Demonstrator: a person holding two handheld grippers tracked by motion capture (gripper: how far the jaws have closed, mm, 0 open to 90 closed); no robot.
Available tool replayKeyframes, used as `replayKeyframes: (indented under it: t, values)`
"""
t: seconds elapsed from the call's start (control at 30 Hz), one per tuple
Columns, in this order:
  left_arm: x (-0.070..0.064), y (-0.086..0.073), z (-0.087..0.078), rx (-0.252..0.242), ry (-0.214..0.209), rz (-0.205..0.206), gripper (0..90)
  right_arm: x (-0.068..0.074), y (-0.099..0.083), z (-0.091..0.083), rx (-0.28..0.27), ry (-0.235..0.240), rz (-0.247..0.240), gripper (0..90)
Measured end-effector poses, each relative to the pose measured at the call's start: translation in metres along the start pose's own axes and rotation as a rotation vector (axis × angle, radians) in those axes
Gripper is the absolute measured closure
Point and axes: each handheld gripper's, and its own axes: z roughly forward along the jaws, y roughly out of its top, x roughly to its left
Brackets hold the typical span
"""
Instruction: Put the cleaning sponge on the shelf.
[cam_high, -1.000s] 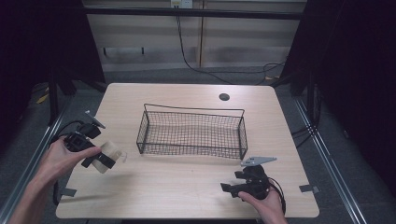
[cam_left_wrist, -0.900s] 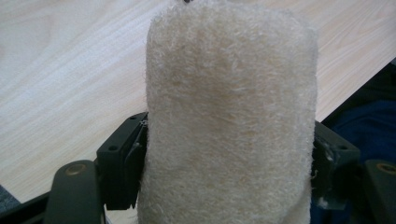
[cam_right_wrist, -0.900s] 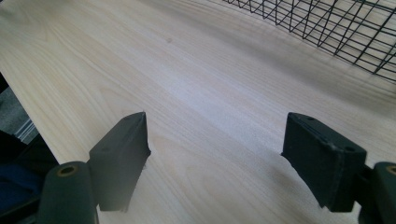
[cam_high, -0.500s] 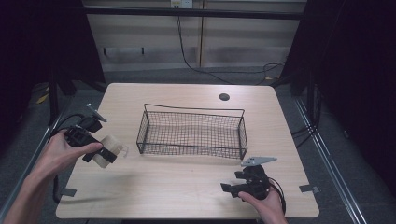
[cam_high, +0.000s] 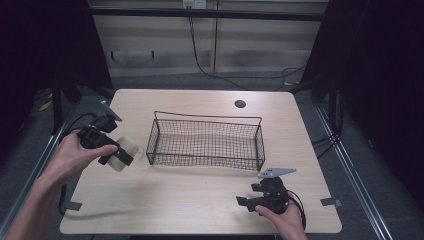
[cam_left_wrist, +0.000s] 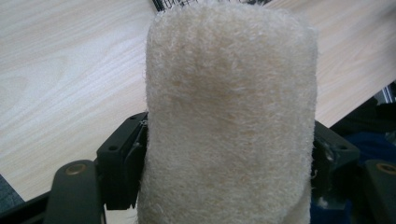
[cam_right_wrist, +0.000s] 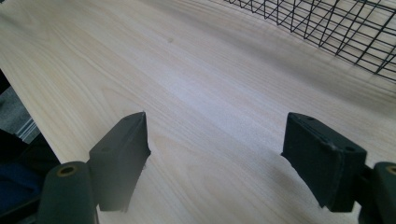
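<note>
Left gripper (cam_high: 116, 156): held above the table's left edge, jaws clamped on a cream fuzzy roll (cam_left_wrist: 229, 116).
Roll: between the left jaws, just beside the basket's left end, outside it; whether it touches the table I cannot tell.
Basket (cam_high: 206, 142): black wire, mid-table, nothing visible inside.
Right gripper (cam_high: 243, 202): low at the table's near right, jaws spread wide apart over bare wood, holding nothing.
Table (cam_high: 200, 200): pale wood, small dark round hole (cam_high: 240, 104) near far edge.

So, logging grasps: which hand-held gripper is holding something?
The left hand-held gripper, clamped on a cream fuzzy roll; the right hand-held gripper is open and empty.
</note>
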Motion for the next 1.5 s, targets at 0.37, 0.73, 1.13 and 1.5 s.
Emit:
replayKeyframes:
  t: [0.37,0.73,1.13,1.5]
  values:
    - [-0.019,0.028,0.0,0.006,0.037,-0.051,26.5,0.001,0.001,0.001,0.003,0.007,-0.001,22.0]
    - [-0.03,0.053,0.007,-0.011,0.048,-0.101,26.5,0.0,0.001,0.001,-0.001,0.012,0.001,22.0]
    - [-0.038,0.077,0.02,-0.01,0.055,-0.169,26.5,0.001,0.001,0.001,0.0,0.013,-0.001,22.0]
    - [-0.046,0.092,0.038,-0.004,0.058,-0.224,26.5,0.001,0.001,0.001,0.001,0.012,0.0,22.0]
